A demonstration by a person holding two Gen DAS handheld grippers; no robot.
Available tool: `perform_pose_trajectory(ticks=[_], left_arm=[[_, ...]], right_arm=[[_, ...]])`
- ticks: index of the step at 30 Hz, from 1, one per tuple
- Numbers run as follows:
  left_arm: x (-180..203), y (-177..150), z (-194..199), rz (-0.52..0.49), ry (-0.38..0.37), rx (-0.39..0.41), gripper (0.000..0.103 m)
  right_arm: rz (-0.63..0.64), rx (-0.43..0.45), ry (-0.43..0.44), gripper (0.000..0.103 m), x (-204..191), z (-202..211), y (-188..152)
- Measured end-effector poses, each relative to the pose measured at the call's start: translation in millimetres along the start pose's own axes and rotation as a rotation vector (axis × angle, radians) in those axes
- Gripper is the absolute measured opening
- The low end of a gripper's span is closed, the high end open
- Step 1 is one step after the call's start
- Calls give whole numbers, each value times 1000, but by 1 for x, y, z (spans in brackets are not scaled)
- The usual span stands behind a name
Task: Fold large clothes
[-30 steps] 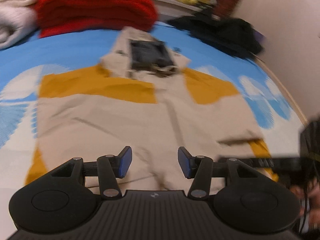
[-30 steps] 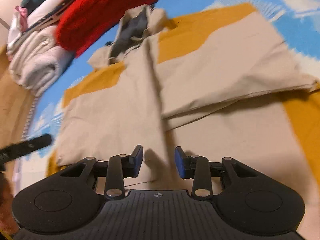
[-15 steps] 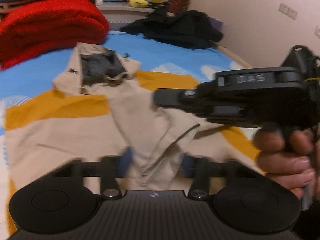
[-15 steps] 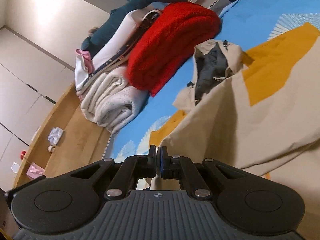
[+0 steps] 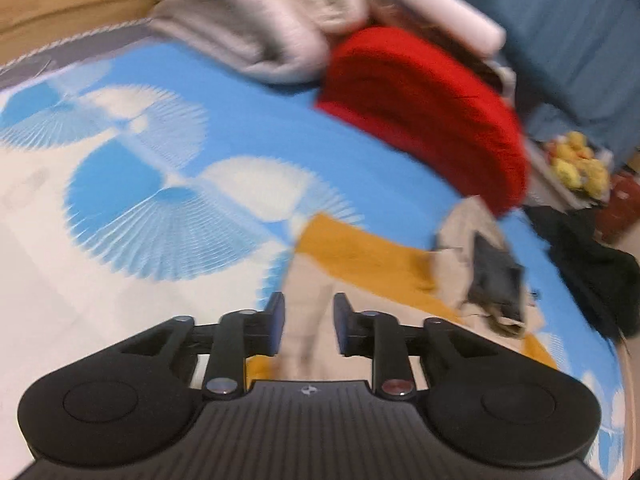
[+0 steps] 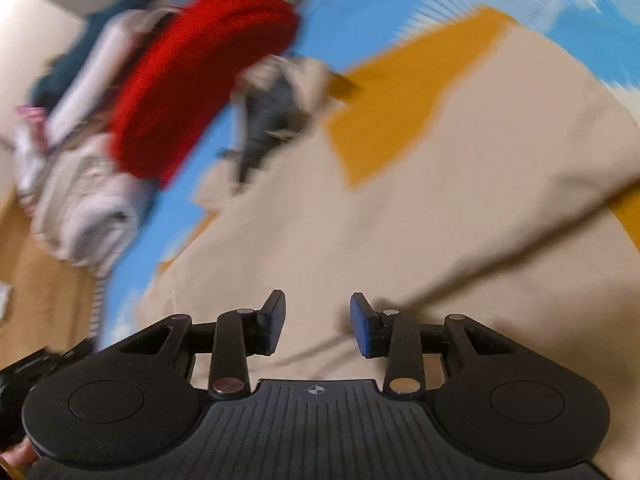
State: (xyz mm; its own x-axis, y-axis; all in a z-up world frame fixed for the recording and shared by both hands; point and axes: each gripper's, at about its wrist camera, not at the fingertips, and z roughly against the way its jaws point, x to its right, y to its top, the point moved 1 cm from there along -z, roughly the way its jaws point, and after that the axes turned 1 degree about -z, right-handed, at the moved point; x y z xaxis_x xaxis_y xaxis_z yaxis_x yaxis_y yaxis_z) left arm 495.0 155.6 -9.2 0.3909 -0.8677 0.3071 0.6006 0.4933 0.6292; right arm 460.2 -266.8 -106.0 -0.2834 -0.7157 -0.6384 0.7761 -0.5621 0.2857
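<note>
A beige and mustard jacket (image 5: 360, 256) lies spread on the bed, its dark-lined collar (image 5: 496, 280) towards the red blanket. My left gripper (image 5: 309, 326) hovers over the jacket's left edge. Its jaws are opening, beige cloth shows in the gap, and the pads do not press on it. In the right wrist view the jacket (image 6: 400, 220) fills the middle, with a folded-over beige layer on the right and the collar (image 6: 268, 120) further up. My right gripper (image 6: 318, 324) is over the beige cloth with its jaws opening and nothing gripped between them. Both views are blurred.
The bed sheet (image 5: 140, 184) is blue and white. A red blanket (image 5: 432, 112) and a pale folded blanket (image 5: 260, 28) are stacked at the head. Black clothing (image 5: 592, 264) and yellow plush toys (image 5: 580, 164) lie at the right. The other gripper (image 6: 36, 364) shows at lower left.
Half a second ago both grippers pinched beige cloth, the right one shut on a lifted edge. Now both have let go, the cloth lies flat, and the left view has swung towards the jacket's left edge.
</note>
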Motion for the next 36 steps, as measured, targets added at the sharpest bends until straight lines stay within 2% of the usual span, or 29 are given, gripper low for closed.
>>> perform_pose_trajectory(ticks=[2, 6, 9, 11, 12, 13, 14, 16, 17, 18, 22, 25, 26, 28, 29, 32, 34, 36], left_arm=[[-1, -2, -10, -1, -1, -47, 28], [-3, -18, -19, 36, -99, -145, 31], [-6, -27, -32, 84, -137, -206, 31], [-10, -36, -42, 103, -137, -228, 31], [-13, -39, -44, 111, -135, -236, 31], [-15, -41, -48, 124, -132, -245, 31], [-17, -41, -51, 139, -131, -254, 31], [-20, -42, -55, 166, -128, -267, 39], [-21, -43, -57, 174, -121, -272, 48], [-21, -43, -60, 176, -113, -275, 53], [-18, -46, -64, 152, -92, -287, 53], [-15, -47, -67, 135, -89, -289, 53], [-14, -48, -67, 127, -87, -287, 53], [-12, -48, -68, 113, -90, -291, 53], [-10, -49, -68, 107, -91, -292, 53], [-6, -49, -67, 72, -83, -283, 49], [-2, -49, -66, 40, -89, -277, 37], [1, -49, -65, 11, -93, -274, 12]], right_arm=[[-45, -12, -58, 38, 9, -5, -1], [-104, -9, -112, 38, 24, -9, -1], [-129, 9, -132, 38, 30, -7, 1], [-141, 25, -140, 26, 34, -5, 2], [-141, 32, -138, 13, 35, -4, 3], [-140, 38, -127, 8, 36, -1, 2], [-136, 51, -125, 7, 35, 2, 3], [-127, 69, -137, 5, 32, 7, 4], [-130, 73, -146, 5, 31, 8, 4], [-135, 71, -159, 5, 32, 9, 5], [-157, 40, -200, 6, 38, 8, 5], [-158, 6, -201, 11, 42, 3, 6], [-156, -2, -202, 14, 42, 2, 6], [-130, -8, -204, 32, 36, 1, 6], [-91, -12, -206, 34, 31, 1, 6], [42, -23, -218, 35, 13, -1, 4], [111, -37, -214, 35, 3, -3, 1], [184, -44, -201, 35, -7, -4, -2]])
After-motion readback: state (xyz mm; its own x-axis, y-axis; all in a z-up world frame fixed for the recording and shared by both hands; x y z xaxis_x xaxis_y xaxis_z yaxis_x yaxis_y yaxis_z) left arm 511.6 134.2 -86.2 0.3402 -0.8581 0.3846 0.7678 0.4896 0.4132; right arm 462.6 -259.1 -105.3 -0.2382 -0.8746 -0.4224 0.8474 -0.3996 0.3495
